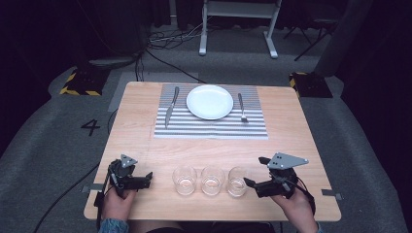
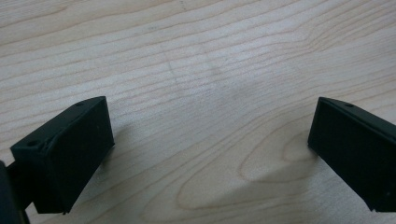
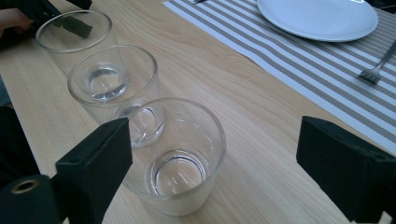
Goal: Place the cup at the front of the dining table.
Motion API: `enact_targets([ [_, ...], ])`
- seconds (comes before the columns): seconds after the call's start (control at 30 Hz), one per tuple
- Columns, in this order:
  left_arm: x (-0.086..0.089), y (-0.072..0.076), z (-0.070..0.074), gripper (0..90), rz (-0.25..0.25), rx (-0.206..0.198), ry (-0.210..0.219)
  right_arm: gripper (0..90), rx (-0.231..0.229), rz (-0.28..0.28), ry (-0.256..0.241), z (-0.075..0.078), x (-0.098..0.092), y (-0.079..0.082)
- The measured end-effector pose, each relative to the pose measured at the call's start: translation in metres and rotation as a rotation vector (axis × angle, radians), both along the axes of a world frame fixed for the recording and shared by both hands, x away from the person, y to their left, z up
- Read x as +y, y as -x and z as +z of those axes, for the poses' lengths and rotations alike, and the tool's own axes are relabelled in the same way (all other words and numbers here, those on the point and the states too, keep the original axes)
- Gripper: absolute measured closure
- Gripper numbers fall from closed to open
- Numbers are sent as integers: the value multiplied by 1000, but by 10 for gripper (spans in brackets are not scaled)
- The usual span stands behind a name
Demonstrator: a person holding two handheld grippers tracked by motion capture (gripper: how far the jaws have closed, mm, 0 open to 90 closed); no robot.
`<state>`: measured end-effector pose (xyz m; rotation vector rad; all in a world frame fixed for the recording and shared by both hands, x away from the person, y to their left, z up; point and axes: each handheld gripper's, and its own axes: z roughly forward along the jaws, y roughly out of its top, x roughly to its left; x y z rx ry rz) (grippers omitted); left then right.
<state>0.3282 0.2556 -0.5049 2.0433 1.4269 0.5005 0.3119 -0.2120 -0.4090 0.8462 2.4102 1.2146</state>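
Observation:
Three clear empty glasses stand in a row near the table's front edge: left glass (image 1: pixel 184 180), middle glass (image 1: pixel 213 179), right glass (image 1: pixel 237 180). My right gripper (image 1: pixel 254 171) is open just right of the right glass. In the right gripper view that nearest glass (image 3: pixel 187 177) sits between the wide-apart jaws of the right gripper (image 3: pixel 215 140), close to the left jaw, not clamped. The middle glass (image 3: pixel 112 79) and far glass (image 3: pixel 74 32) line up behind it. My left gripper (image 1: pixel 141 177) rests open left of the row; in its own view the left gripper (image 2: pixel 210 126) has bare wood between its jaws.
A striped placemat (image 1: pixel 211 127) lies at the far side with a white plate (image 1: pixel 210 101), a knife (image 1: pixel 171 106) on its left and a fork (image 1: pixel 242 108) on its right. Bare wood (image 1: pixel 209 150) separates the placemat from the glasses. The table's front edge is close behind both hands.

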Motion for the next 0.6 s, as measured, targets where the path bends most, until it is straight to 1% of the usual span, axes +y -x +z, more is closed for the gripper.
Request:
enact_targets([
  [0.03, 0, 0, 0, 2, 0, 0, 0, 78, -4, 7, 2, -1, 1, 0],
  [0.1, 0, 0, 0, 2, 0, 0, 0, 44, -8, 4, -6, -3, 4, -1],
  [0.17, 0, 0, 0, 2, 0, 0, 0, 42, 8, 9, -14, -5, 6, -1],
  [0.23, 0, 0, 0, 2, 0, -1, 0, 42, 13, 13, -14, -7, 8, -2],
  [0.3, 0, 0, 0, 2, 0, 0, 0, 42, 35, 21, -6, -12, 13, -2],
  [0.37, 0, 0, 0, 2, 0, -1, 0, 42, 37, 30, 0, -15, 14, -3],
  [0.4, 0, 0, 0, 2, 0, 0, 0, 42, 48, 44, 8, -19, 19, -4],
  [0.53, 0, 0, 0, 2, 0, -1, -1, 34, 64, 51, 30, -29, 25, -6],
  [0.6, 0, 0, 0, 2, 0, -1, -1, 34, 85, 47, 41, -34, 28, -7],
])
